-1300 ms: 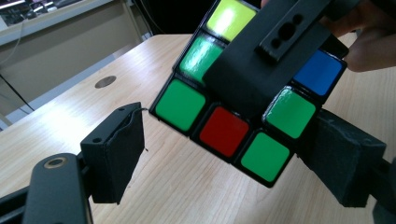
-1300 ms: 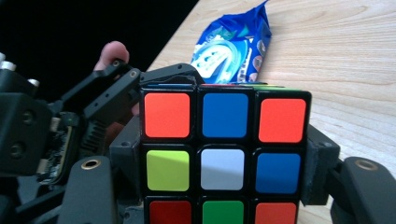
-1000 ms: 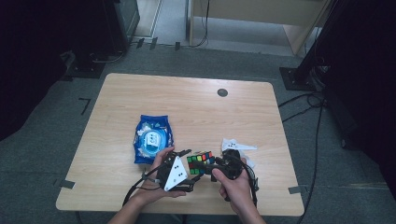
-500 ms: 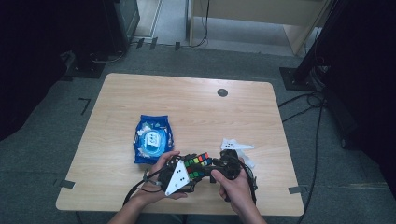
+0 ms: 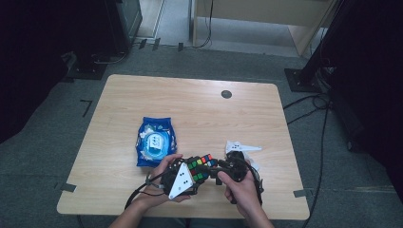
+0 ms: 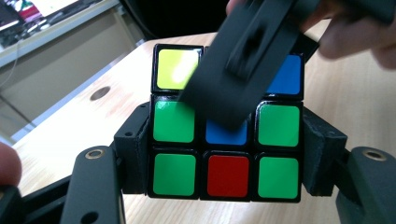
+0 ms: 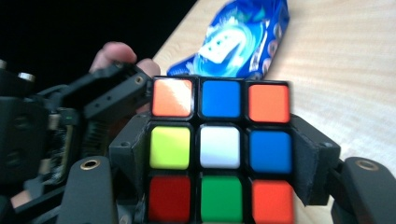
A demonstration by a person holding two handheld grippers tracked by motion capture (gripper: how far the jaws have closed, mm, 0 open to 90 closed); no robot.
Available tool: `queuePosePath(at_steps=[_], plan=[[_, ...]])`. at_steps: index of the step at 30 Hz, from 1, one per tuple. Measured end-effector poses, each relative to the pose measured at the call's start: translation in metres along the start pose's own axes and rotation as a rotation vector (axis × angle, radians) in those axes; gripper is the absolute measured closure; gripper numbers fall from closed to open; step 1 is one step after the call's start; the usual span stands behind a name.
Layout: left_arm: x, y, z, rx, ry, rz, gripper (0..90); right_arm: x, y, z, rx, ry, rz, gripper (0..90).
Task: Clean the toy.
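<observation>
While both your grippers clamp the cube (image 5: 199,167) | left gripper (image 6: 224,186) just closed on it, right gripper (image 7: 219,186) grips too | step: layer turn | next: twist one against the other.

Pale wood-grain worktop (image 5: 199,114), smooth and matt, with a faint sheen in the right gripper view. Puzzle cube (image 6: 226,135) of black plastic, its coloured tiles glossy – soft glare on the yellow and orange ones. Left claw (image 6: 226,186) and right claw (image 7: 219,186) both of matt black plastic, slightly grainy at the pads (image 6: 133,154), with small brass-coloured metal eyelets set into the arms. Blue packet (image 5: 155,141) of shiny printed film, creased and catching light. Grey plate on the left claw smooth and dull – plastic by the look. Floor (image 5: 57,156) in rough grey carpet.
</observation>
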State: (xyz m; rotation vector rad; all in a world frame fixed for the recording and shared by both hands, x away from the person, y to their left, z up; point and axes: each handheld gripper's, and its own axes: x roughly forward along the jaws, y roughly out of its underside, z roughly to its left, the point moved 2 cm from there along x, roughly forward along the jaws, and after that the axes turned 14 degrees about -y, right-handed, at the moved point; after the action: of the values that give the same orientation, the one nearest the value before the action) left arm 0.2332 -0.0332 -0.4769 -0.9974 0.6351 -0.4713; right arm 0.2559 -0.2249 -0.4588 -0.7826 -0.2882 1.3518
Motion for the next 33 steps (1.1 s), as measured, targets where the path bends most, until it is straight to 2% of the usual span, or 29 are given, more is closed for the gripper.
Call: queuePosePath(at_steps=[3, 4, 7, 8, 9, 12, 13, 14, 15, 18, 21, 25, 27, 28, 29, 33], plan=[[0.000, 0.005, 0.012, -0.066, -0.018, 0.014, 33.7, -0.019, -0.009, 0.000, -0.008, -0.031, -0.064, 34.6], [-0.001, 0.006, 0.018, -0.094, -0.026, 0.016, 33.7, -0.026, -0.013, -0.001, -0.021, -0.022, -0.090, 34.6], [-0.002, 0.007, 0.028, -0.138, -0.045, 0.016, 33.7, -0.047, -0.019, -0.009, -0.032, 0.022, -0.165, 35.0], [-0.003, 0.008, 0.030, -0.149, -0.050, 0.013, 33.7, -0.052, -0.020, -0.013, -0.042, 0.059, -0.177, 35.2], [-0.004, 0.008, 0.032, -0.155, -0.053, 0.014, 33.7, -0.056, -0.020, -0.018, -0.060, 0.118, -0.181, 35.6], [-0.004, 0.009, 0.034, -0.157, -0.066, 0.020, 33.7, -0.063, -0.015, -0.040, -0.104, 0.311, -0.173, 37.4], [-0.004, 0.009, 0.034, -0.158, -0.065, 0.020, 33.7, -0.064, -0.011, -0.051, -0.120, 0.401, -0.164, 38.5], [-0.004, 0.009, 0.034, -0.158, -0.064, 0.022, 33.7, -0.064, -0.008, -0.058, -0.130, 0.445, -0.161, 39.5], [-0.004, 0.009, 0.033, -0.157, -0.062, 0.022, 33.7, -0.063, -0.003, -0.068, -0.133, 0.511, -0.150, 40.7], [-0.004, 0.009, 0.032, -0.153, -0.059, 0.026, 33.7, -0.062, 0.005, -0.085, -0.137, 0.622, -0.134, 42.5], [-0.003, 0.010, 0.031, -0.149, -0.061, 0.032, 33.7, -0.058, 0.009, -0.093, -0.146, 0.663, -0.110, 44.6], [-0.003, 0.009, 0.031, -0.157, -0.055, 0.031, 33.7, -0.051, 0.014, -0.100, -0.157, 0.691, -0.039, 50.4], [-0.003, 0.009, 0.031, -0.171, -0.048, 0.030, 33.6, -0.049, 0.016, -0.104, -0.164, 0.698, -0.013, 60.5], [-0.003, 0.009, 0.031, -0.182, -0.037, 0.031, 33.6, -0.050, 0.016, -0.104, -0.170, 0.685, -0.014, 65.9], [-0.003, 0.010, 0.032, -0.197, -0.028, 0.031, 33.7, -0.050, 0.016, -0.105, -0.174, 0.676, -0.012, 68.5], [-0.003, 0.011, 0.032, -0.205, -0.028, 0.038, 33.7, -0.049, 0.017, -0.104, -0.199, 0.665, 0.006, 80.5]])
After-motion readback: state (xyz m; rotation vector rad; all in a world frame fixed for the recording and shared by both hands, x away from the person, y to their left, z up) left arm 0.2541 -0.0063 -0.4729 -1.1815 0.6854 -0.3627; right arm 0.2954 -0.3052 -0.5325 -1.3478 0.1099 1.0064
